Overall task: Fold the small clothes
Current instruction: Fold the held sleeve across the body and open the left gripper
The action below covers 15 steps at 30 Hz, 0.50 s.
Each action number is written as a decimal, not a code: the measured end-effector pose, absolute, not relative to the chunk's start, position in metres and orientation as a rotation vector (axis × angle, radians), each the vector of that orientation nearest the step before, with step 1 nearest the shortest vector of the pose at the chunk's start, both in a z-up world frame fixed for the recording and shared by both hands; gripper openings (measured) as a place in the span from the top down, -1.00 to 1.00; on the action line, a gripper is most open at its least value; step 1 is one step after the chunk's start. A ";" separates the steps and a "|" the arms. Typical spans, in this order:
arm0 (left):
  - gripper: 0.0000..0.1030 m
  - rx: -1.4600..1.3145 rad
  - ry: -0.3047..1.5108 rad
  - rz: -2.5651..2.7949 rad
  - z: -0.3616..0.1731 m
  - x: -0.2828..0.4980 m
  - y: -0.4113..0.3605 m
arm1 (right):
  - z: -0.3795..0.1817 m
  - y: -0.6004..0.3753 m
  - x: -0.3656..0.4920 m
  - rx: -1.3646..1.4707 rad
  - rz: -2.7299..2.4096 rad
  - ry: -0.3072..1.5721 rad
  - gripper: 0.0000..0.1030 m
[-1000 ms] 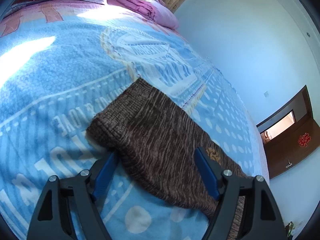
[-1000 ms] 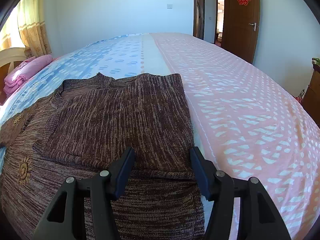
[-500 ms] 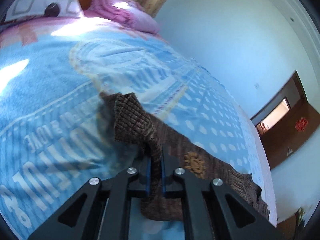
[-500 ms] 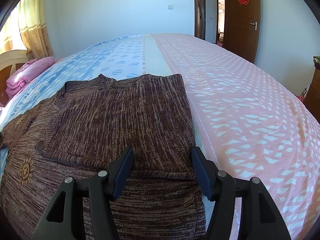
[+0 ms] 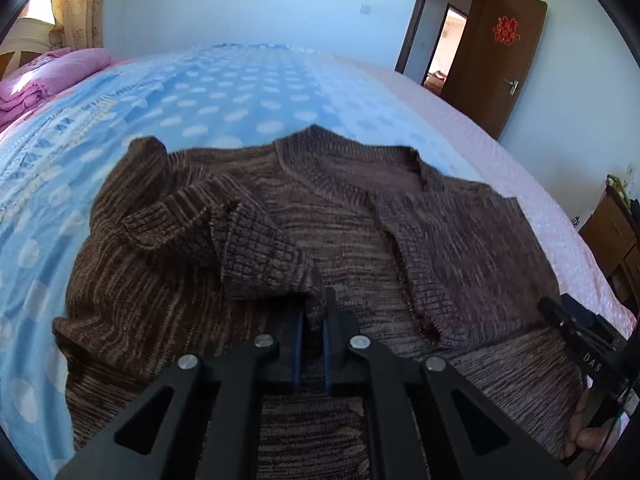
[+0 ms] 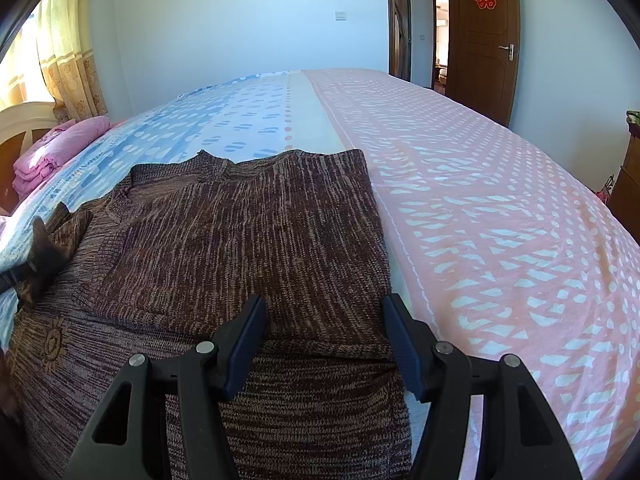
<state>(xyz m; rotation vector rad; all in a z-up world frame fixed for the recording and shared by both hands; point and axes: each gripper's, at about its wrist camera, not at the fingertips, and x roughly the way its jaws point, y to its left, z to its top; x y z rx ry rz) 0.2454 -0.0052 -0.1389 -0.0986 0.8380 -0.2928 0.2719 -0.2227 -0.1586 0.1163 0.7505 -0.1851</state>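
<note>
A brown knit sweater (image 5: 340, 240) lies flat on the bed, and it also fills the right wrist view (image 6: 248, 240). Its right sleeve (image 5: 464, 248) is folded across the body. My left gripper (image 5: 316, 300) is shut on the cuff of the left sleeve (image 5: 256, 248) and holds it over the sweater's middle. My right gripper (image 6: 324, 320) is open and empty, just above the sweater's lower right part. The left gripper's fingers (image 6: 40, 248) show at the left edge of the right wrist view.
The bed has a blue dotted cover (image 5: 224, 92) on the left and a pink patterned one (image 6: 480, 200) on the right. Folded pink bedding (image 6: 60, 148) lies near the headboard. A brown door (image 6: 484, 36) and a wooden cabinet (image 5: 612, 236) stand beyond the bed.
My left gripper has shut on the left sleeve's cuff, lifted it and carried it right, over the sweater's body. The right gripper has barely moved.
</note>
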 end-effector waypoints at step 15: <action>-0.52 -0.445 0.724 -0.103 -0.154 0.178 0.108 | -0.117 -0.179 0.277 0.145 -0.063 0.689 -0.23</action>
